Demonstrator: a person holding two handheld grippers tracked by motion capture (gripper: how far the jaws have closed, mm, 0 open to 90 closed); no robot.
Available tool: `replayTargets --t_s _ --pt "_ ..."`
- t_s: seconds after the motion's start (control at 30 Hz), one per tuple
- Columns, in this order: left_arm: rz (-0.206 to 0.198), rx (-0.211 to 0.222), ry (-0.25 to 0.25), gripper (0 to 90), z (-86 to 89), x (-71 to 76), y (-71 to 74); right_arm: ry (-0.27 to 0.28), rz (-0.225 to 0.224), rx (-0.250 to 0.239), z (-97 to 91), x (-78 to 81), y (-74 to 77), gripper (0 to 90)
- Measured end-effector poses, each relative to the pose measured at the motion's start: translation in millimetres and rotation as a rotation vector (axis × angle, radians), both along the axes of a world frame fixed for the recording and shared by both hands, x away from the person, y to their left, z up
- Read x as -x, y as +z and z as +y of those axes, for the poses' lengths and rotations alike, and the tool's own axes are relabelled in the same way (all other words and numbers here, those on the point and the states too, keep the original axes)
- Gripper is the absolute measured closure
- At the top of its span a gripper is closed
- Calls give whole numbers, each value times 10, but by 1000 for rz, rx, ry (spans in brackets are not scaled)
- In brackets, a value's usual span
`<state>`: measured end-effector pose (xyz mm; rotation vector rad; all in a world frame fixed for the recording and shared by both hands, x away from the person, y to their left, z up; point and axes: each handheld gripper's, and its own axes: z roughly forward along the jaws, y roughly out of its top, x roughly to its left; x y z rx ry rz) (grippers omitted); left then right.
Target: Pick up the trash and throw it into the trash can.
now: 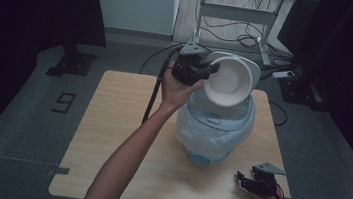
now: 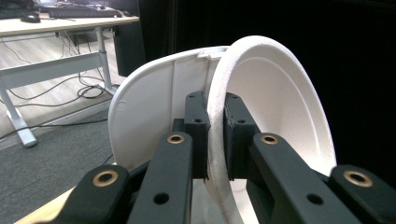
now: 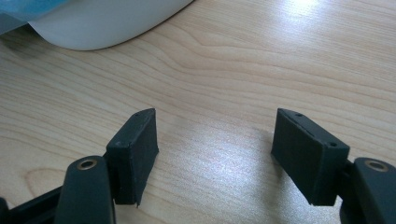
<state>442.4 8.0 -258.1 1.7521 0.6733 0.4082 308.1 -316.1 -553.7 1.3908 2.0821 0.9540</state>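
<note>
A white foam bowl [image 1: 229, 80] is held tilted on edge above a small bin [image 1: 214, 129] lined with a clear plastic bag. My left gripper [image 1: 207, 72] is shut on the bowl's rim [image 2: 215, 140], one jaw on each side of it. Behind the bowl stands the bin's raised white lid [image 2: 154, 112]. My right gripper [image 1: 248, 182] rests low over the wooden table [image 1: 110, 137] near its front right corner, open with nothing between its fingers [image 3: 212, 154]. The bin's pale base [image 3: 102, 23] lies just beyond it.
The table stands on grey carpet. A desk frame with cables [image 1: 239, 21] is at the back, and dark curtains hang on both sides. A black cable [image 1: 153, 97] trails from the left gripper across the table.
</note>
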Motion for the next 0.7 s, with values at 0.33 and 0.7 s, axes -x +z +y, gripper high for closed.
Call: replayTargets --t_s 0.33,0.7 --pt "22 4 2 818 -78 -111 -95 0 0 0 0 0 0 309" --pt "25 -3 17 818 -123 -183 -158 0 0 0 0 0 0 308"
